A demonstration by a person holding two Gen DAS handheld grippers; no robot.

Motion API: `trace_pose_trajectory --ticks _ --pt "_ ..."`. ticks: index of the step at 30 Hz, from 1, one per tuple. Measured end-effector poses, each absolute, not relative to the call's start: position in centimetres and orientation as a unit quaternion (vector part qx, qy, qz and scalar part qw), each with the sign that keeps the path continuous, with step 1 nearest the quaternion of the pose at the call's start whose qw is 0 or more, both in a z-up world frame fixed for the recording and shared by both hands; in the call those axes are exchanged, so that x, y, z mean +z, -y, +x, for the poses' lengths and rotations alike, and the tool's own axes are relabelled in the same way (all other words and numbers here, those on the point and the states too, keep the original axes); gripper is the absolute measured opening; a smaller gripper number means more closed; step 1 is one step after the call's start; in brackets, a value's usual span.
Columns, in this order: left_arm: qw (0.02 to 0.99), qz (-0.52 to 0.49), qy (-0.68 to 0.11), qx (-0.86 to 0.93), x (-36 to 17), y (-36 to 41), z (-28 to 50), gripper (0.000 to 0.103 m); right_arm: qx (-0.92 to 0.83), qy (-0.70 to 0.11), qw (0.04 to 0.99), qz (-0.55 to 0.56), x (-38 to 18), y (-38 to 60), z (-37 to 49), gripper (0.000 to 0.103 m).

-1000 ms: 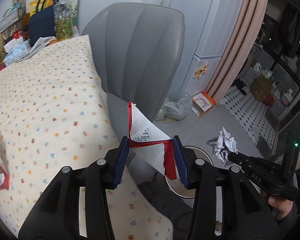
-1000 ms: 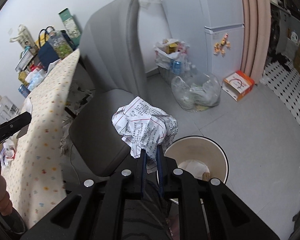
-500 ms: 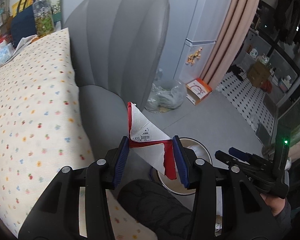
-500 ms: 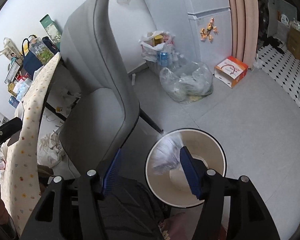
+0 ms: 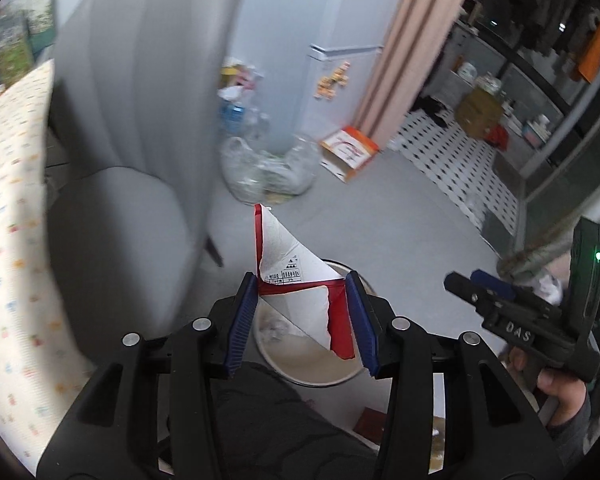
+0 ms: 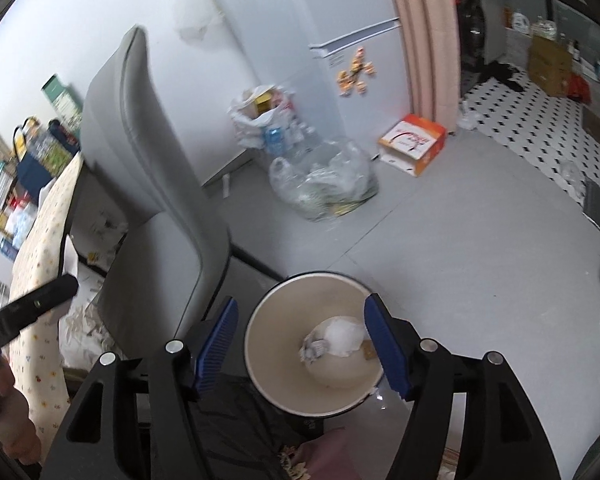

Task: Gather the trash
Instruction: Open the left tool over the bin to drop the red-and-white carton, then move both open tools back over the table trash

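Note:
My left gripper (image 5: 302,322) is shut on a red and white torn wrapper (image 5: 296,280) and holds it above the round cream trash bin (image 5: 300,374) on the floor. My right gripper (image 6: 304,346) is open and empty, right above the same bin (image 6: 260,376). A crumpled printed paper (image 6: 314,350) lies inside the bin beside white trash (image 6: 342,336). The right gripper also shows at the right of the left wrist view (image 5: 476,284).
A grey chair (image 6: 156,200) stands left of the bin, next to a table with a dotted cloth (image 5: 8,240). A clear bag of trash (image 6: 324,184), a white bag (image 6: 260,120) and an orange box (image 6: 414,144) sit by the fridge (image 6: 340,40). My dark-clothed knee (image 5: 276,424) is below the bin.
My right gripper opened and the crumpled paper dropped into the bin. My left gripper swung right from over the table to above the bin, still holding the wrapper.

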State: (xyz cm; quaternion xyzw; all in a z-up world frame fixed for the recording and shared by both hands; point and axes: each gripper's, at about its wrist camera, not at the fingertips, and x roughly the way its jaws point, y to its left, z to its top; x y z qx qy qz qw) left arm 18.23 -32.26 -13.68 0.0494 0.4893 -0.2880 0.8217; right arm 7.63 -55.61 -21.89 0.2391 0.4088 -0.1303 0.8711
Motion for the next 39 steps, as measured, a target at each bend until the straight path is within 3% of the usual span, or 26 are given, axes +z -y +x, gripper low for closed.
trace_pose_trajectory --ticks 1,3,6,9,16,19,33,39 --pt "0.815 0.05 -0.494 -0.298 -13.8 32.9 18.2 0.053 -0.136 -0.405 0.871 0.241 -21.7 56.1 7.4 0.066" --pt "0.81 0.049 -0.495 -0.311 -13.9 33.4 18.0 0.084 -0.15 -0.4 0.872 0.238 -21.4 56.6 7.0 0.066" --pt "0.814 0.044 -0.483 -0.32 -13.5 33.3 17.5 0.091 -0.156 -0.396 0.874 0.236 -21.1 56.8 6.7 0.067" --pt "0.819 0.039 -0.481 -0.311 -13.1 32.4 17.6 0.092 -0.148 -0.397 0.875 0.233 -21.1 56.3 7.0 0.069" --pt "0.852 0.012 -0.453 -0.261 -10.6 27.2 17.4 0.094 -0.13 -0.388 0.889 0.206 -19.6 52.6 8.1 0.091" --pt "0.867 -0.001 -0.439 -0.235 -9.5 24.5 17.0 0.095 -0.116 -0.383 0.896 0.194 -18.8 50.8 8.7 0.095" --pt "0.926 -0.074 -0.345 -0.132 -4.5 11.9 14.0 0.097 -0.03 -0.331 0.934 0.133 -12.5 40.0 9.9 0.095" --pt "0.949 -0.099 -0.289 -0.075 -3.0 7.0 11.7 0.097 -0.001 -0.346 0.933 0.098 -11.4 35.5 10.4 0.095"
